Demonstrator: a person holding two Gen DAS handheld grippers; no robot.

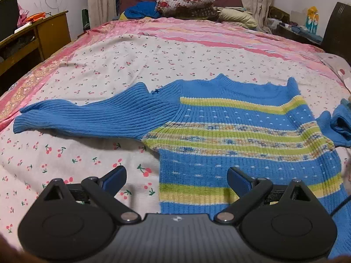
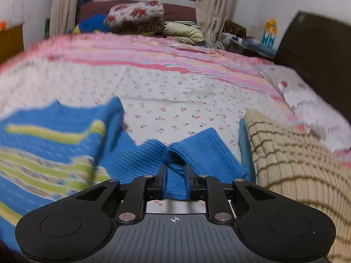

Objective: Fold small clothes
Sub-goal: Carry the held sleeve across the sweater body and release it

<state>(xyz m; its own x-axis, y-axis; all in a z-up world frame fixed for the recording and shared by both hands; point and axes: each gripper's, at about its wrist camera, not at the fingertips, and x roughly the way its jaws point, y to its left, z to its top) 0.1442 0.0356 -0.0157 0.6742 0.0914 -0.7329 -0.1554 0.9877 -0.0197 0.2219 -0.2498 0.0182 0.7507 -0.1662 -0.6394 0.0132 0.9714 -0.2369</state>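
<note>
Blue ribbed knit sweater with yellow-green and patterned stripes (image 1: 230,135) lay flat on the bed's white cherry-print sheet (image 1: 131,65), filling the 3 o'clock half of the left wrist view; collar at 12 o'clock, hem toward the camera; its plain blue left sleeve (image 1: 92,114) stretched out flat toward 9 o'clock, cuff resting on the sheet.

Left gripper (image 1: 176,176) was wide open, holding nothing; its fingers (image 1: 238,178) spread apart just above the hem region, one over the sweater, the other over bare sheet at 7 o'clock.

Right gripper (image 2: 175,183) was closed down on the sweater's other blue sleeve (image 2: 186,153); the knit was bunched between the two fingers (image 2: 163,182), with the sleeve folded into a peak just beyond them and the cuff end (image 2: 210,151) draping toward 2 o'clock; sweater body (image 2: 48,149) sat at 9 o'clock in that view, motion-blurred.

Beige knit garment with brown wavy stripes (image 2: 291,171) lay at 3 o'clock in the right wrist view, just beside the held sleeve; can't tell if they touched.

Pink striped bedspread (image 1: 197,32) covered the far half of the bed at 12 o'clock; floral red-and-white pillow (image 1: 186,0) at the head; wooden desk (image 1: 33,37) at 10 o'clock beside the bed.
</note>
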